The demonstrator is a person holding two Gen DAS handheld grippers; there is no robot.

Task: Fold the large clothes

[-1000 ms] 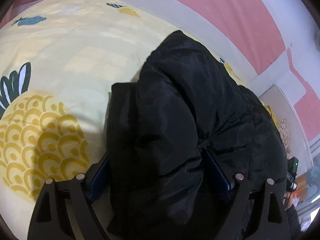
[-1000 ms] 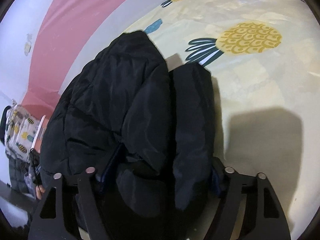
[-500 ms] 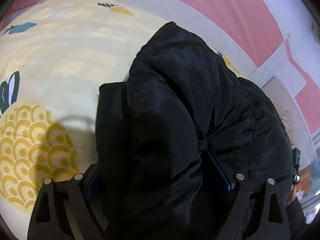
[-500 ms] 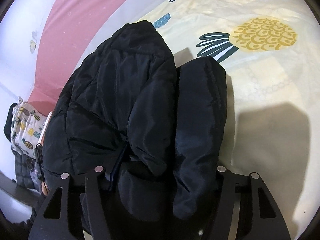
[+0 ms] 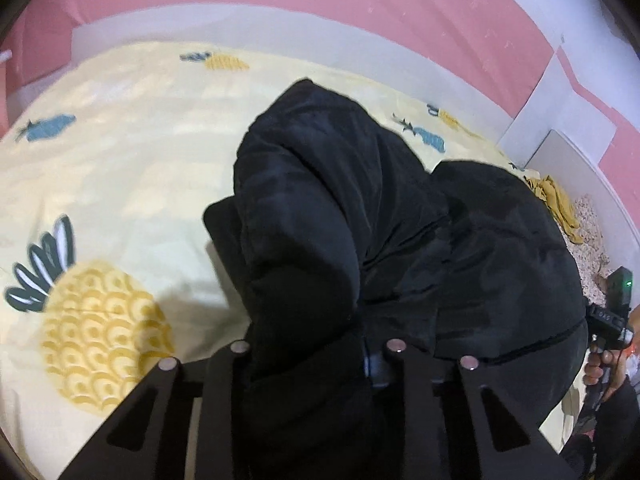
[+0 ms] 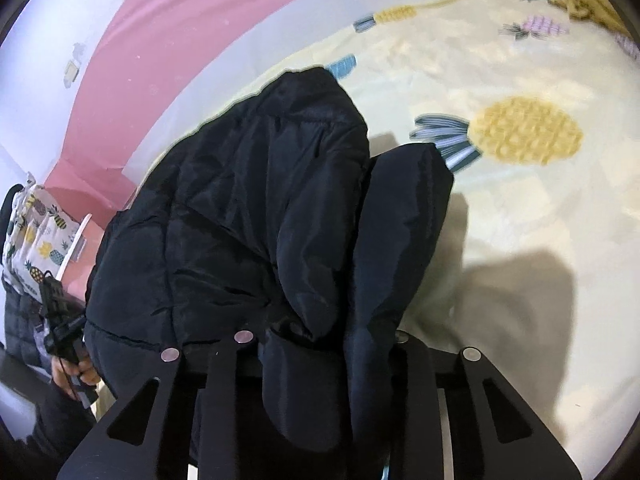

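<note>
black jacket (image 5: pixel 360 240) bunched between closing left tool (image 5: pixel 316 354) (bed)

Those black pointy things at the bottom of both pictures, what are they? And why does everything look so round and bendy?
They are claws, each with two fingers. No robot is here: a person holds one claw in each hand. A small camera sits on each claw and looks forward along its fingers, so you get one picture from the left claw and one from the right claw. The lens sees very wide, which bends straight edges into curves.

On the bed lies a pale yellow sheet printed with pineapples. On it rests a big puffy black jacket, the thing to be folded. Both claws are closing, and each has a thick bunch of the jacket between its fingers. At the right edge of the left picture you can spot the person's other hand holding the other claw's handle.
</note>
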